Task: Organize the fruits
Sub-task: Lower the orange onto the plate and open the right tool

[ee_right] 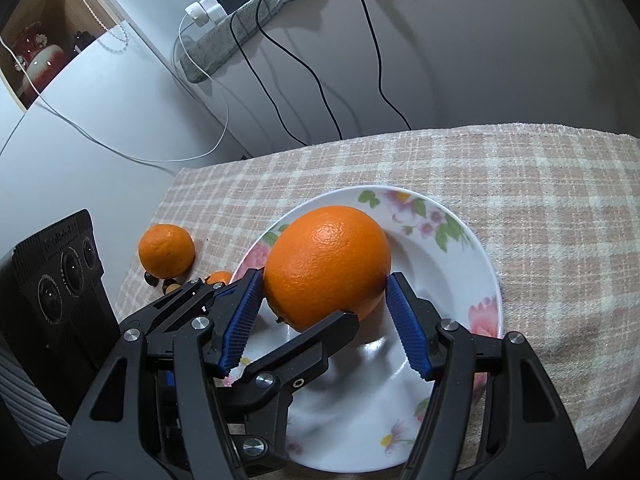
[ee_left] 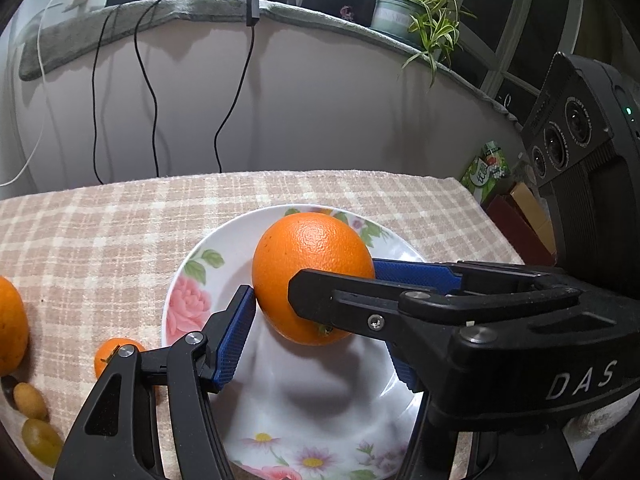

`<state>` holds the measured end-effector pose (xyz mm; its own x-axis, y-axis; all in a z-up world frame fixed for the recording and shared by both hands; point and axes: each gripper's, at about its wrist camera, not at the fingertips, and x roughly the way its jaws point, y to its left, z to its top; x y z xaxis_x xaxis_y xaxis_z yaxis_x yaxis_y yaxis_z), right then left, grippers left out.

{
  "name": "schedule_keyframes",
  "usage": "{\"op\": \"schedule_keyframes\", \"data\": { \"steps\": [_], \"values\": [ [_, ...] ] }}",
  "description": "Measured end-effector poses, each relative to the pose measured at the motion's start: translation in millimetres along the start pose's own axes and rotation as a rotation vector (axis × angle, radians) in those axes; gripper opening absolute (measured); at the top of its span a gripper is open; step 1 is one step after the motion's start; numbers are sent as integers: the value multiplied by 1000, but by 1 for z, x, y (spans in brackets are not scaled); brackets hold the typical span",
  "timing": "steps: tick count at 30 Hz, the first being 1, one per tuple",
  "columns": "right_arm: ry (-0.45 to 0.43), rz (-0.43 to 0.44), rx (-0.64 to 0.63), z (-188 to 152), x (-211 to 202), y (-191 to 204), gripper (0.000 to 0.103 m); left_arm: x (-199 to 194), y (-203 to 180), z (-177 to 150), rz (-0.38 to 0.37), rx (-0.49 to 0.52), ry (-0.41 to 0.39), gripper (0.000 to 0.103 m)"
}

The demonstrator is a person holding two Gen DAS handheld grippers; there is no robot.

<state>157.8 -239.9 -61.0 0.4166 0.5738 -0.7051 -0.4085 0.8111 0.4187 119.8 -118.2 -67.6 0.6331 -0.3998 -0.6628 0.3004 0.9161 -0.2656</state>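
A large orange (ee_left: 312,276) (ee_right: 328,264) sits over a white floral plate (ee_left: 208,280) (ee_right: 472,280) on the checked tablecloth. My right gripper (ee_right: 324,308) has a blue pad on each side of it and is shut on it. My left gripper (ee_left: 320,316) also has its blue pads against the same orange, one at its left, one behind its right side. Whether the orange rests on the plate or hangs just above it I cannot tell. A second orange (ee_right: 166,250) (ee_left: 10,328) and a small mandarin (ee_left: 114,354) (ee_right: 219,277) lie left of the plate.
Several small yellow-green and dark fruits (ee_left: 34,420) lie at the left table edge. Black cables (ee_left: 148,92) hang down the wall behind. A potted plant (ee_left: 416,12) stands on the sill. Boxes (ee_left: 516,216) sit beyond the right table edge.
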Motion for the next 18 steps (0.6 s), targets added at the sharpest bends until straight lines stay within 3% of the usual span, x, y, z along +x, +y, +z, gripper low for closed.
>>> {"op": "schedule_keyframes", "data": {
  "steps": [3, 5, 6, 9, 18],
  "values": [
    [-6, -20, -15, -1, -3, 2, 69, 1, -1, 0, 5, 3, 1, 62],
    [-17, -39, -24, -1, -6, 4, 83, -2, -2, -1, 21, 9, -8, 62],
    [-26, -47, -26, -1, -8, 4, 84, -4, -1, -1, 25, 9, -12, 63],
    [-42, -43, -19, -2, -14, 4, 85, -12, 3, -1, 27, -3, -27, 70],
    [-77, -55, -51, -7, -26, 12, 85, -41, 20, -13, 69, -23, -55, 70]
  ]
}}
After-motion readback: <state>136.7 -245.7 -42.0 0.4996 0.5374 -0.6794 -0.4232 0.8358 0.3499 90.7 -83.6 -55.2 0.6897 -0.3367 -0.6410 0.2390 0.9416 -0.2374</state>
